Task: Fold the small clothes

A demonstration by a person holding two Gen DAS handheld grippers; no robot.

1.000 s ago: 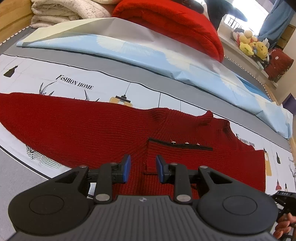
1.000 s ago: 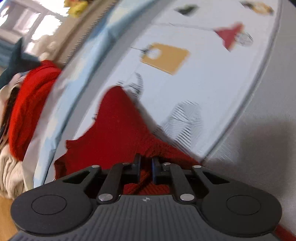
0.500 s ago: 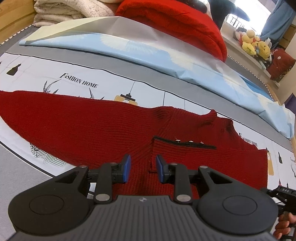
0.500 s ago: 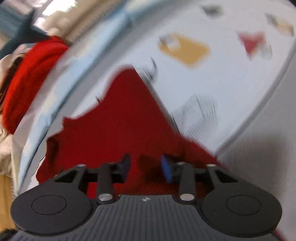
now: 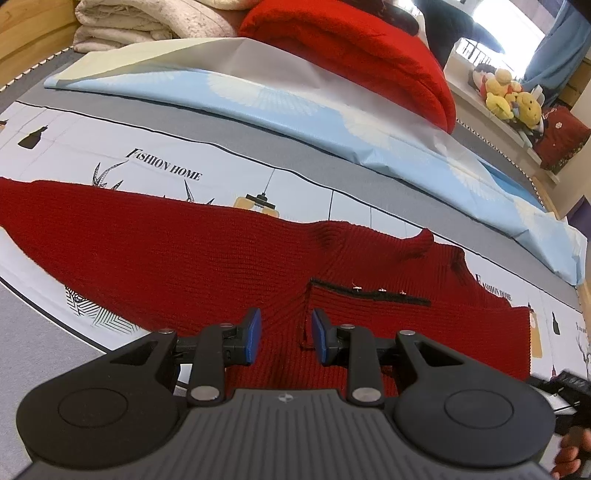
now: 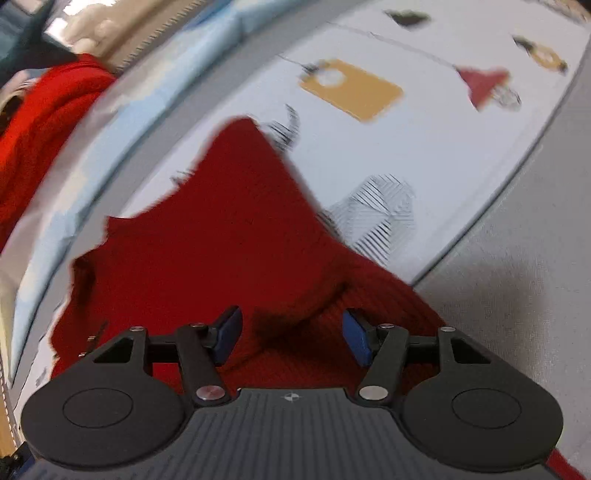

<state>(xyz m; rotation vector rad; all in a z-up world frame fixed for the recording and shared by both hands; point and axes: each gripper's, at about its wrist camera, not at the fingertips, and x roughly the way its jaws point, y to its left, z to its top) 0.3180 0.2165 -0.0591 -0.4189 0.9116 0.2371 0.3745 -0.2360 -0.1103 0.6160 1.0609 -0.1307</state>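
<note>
The work surface is a bed covered by a printed sheet point(image 5: 221, 155): white panels with black line drawings, hanging-lamp motifs and the words "FASHION HOME", bordered by grey bands. A red knitted sweater point(image 5: 155, 254) lies spread flat on this sheet, running from the left edge of the left wrist view to its right side; a dark placket with small metal snaps crosses it near the middle.

Beyond the sweater, a folded light-blue cover point(image 5: 295, 99) lies across the bed. Behind it rest a red blanket point(image 5: 354, 48) and a stack of cream blankets point(image 5: 147, 22). A wooden frame shows at the far left. At the far right, yellow plush toys point(image 5: 509, 99) sit on a ledge near a bright window with a blue curtain.

The left tongs point(image 5: 286, 334) hover over the sweater with a modest gap between the blue pads; no fabric is clamped.

The right tongs point(image 6: 291, 336) are opening above a raised fold of the sweater point(image 6: 229, 236); the pads stand clear of the knit on both sides. This view is motion-blurred.
</note>
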